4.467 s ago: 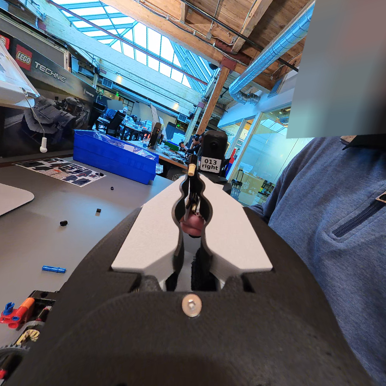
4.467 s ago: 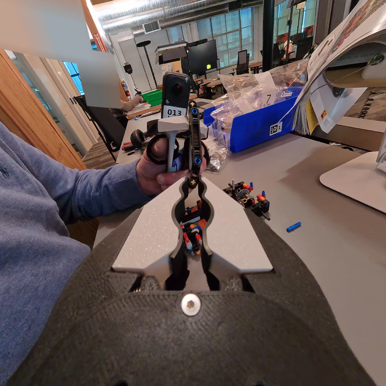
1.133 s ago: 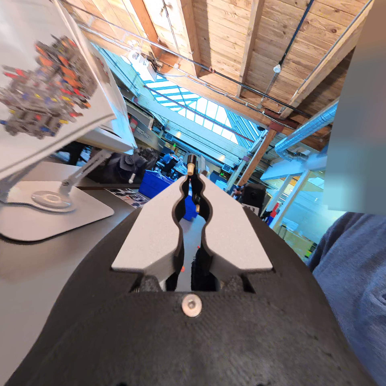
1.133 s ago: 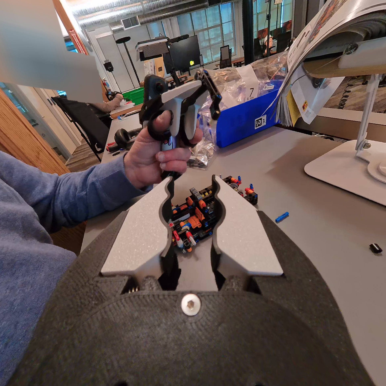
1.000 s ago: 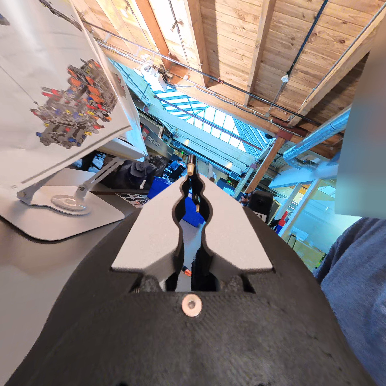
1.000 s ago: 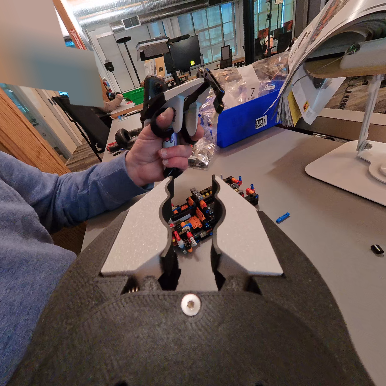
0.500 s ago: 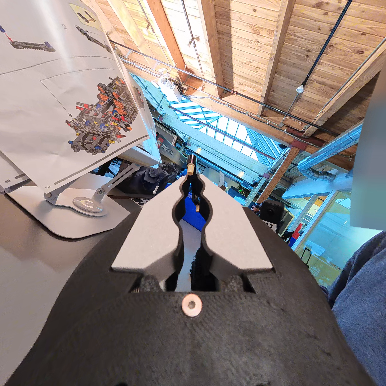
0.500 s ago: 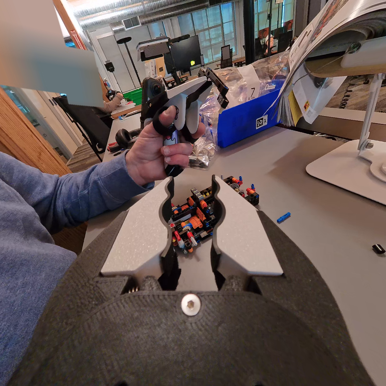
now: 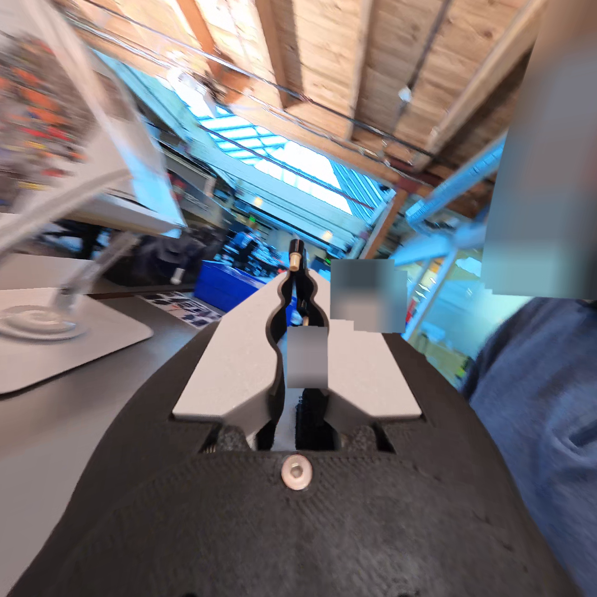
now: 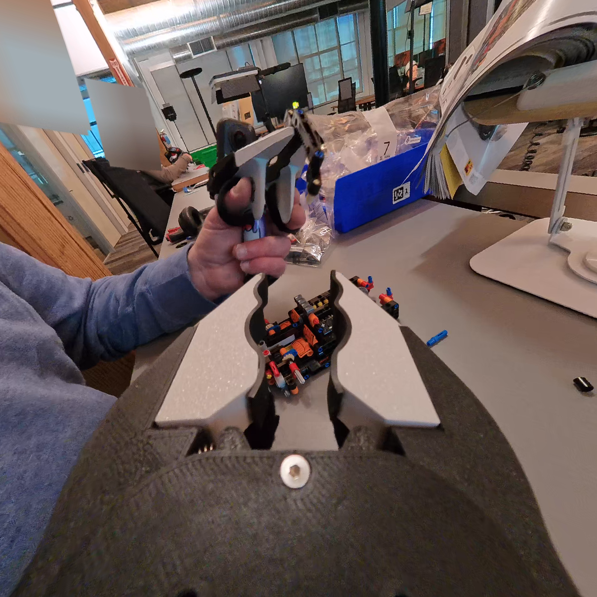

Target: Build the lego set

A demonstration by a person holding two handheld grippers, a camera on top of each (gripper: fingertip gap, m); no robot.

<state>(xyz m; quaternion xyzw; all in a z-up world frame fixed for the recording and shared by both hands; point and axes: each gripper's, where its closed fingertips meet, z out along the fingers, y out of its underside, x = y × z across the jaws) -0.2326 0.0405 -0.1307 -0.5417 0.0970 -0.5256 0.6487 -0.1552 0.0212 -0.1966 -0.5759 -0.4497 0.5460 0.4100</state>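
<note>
My left gripper [image 9: 297, 274] is shut on a black lego beam [image 9: 296, 255] with a tan pin at its tip; this view is blurred. In the right wrist view a hand holds the left gripper [image 10: 295, 129] raised above the table, and the beam [image 10: 307, 139], with blue pins in it, hangs down past its fingers. My right gripper [image 10: 298, 281] is open and empty, low over the table. The partly built lego model [image 10: 300, 342], black with orange, red and blue parts, lies on the grey table [image 10: 452, 371] between its fingers.
A loose blue pin [image 10: 436, 337] and a small black piece [image 10: 583, 384] lie right of the model. A blue bin [image 10: 371, 190] with plastic bags [image 10: 355, 135] stands behind. The instruction booklet [image 10: 484, 64] sits on a white stand [image 10: 533, 268] at the right. My hands' fingertips stand some 11 centimeters from each other.
The right gripper let go of the beam, opened and dropped over the model. In the last half second the left gripper swung, tilting the beam downward; the right gripper hardly moved.
</note>
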